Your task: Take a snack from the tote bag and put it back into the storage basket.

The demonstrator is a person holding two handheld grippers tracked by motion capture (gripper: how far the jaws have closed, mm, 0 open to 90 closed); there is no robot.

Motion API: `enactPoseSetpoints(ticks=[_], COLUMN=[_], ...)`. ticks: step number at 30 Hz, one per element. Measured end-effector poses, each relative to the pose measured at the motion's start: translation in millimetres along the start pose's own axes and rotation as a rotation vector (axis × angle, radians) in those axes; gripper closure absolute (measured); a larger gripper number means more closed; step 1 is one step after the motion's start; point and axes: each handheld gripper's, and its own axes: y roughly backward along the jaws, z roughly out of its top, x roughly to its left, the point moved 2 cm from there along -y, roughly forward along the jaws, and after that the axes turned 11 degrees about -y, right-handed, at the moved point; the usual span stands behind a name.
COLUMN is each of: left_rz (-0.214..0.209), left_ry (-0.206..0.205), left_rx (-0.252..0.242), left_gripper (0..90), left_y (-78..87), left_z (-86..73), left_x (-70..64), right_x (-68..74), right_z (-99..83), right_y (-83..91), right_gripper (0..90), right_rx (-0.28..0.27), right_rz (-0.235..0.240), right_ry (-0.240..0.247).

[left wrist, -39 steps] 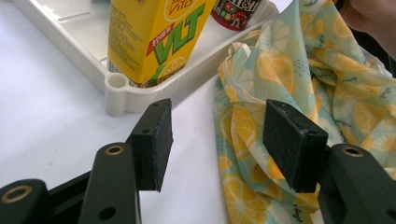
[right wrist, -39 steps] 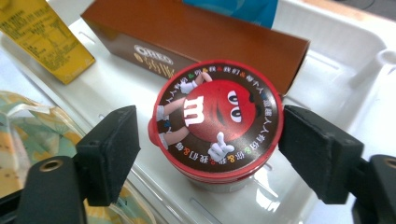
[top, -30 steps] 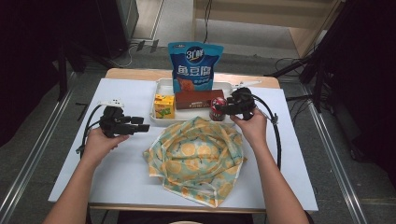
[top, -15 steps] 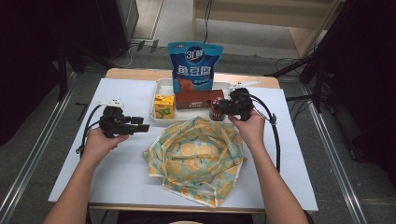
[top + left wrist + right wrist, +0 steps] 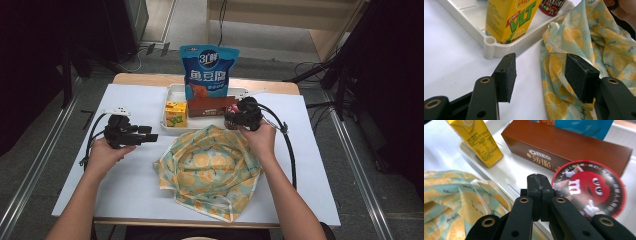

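Right gripper view showed your right gripper point(image 5: 537, 178) pressed together, empty, beside the M&M's tub point(image 5: 589, 188); stiff, light, slick — grip its sides. Left gripper point(image 5: 544, 72) gaped wide.

In the high view the blue bag point(image 5: 209, 70) hid the back of the tray point(image 5: 170, 95), and the right gripper point(image 5: 234, 120) covered most of the red tub point(image 5: 231, 109). In the left gripper view the top edge cut off the yellow carton point(image 5: 509, 17) and the tub, and the cloth point(image 5: 579, 37) ran out at the right edge. In the right gripper view the shut pads hid a part of the tub's lid point(image 5: 590, 187), and the carton's small print was too blurred to read.
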Motion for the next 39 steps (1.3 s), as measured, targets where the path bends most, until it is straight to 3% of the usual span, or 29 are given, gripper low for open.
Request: enactPoseSetpoints(ticks=[5,15,39], left_rz=[0.006,0.006,-0.001], left_ry=[0.002,0.003,-0.003], left_rx=[0.003,0.002,-0.004], left_gripper=[43.1,43.1,43.1], left_y=[1.2,1.9,-1.3], left_z=[-0.9,-1.6,1.9], left_x=[-0.3,0.0,0.1], right_x=[1.1,-0.1,-7.8], right_z=[0.1,-1.8,-7.4], right_y=[-6.9,-14.1,-6.2], right_gripper=[90.0,90.0,90.0], right_rx=[0.01,0.029,0.037], right_rz=[-0.005,-0.027,-0.05], right_ry=[-0.026,-0.019,-0.021])
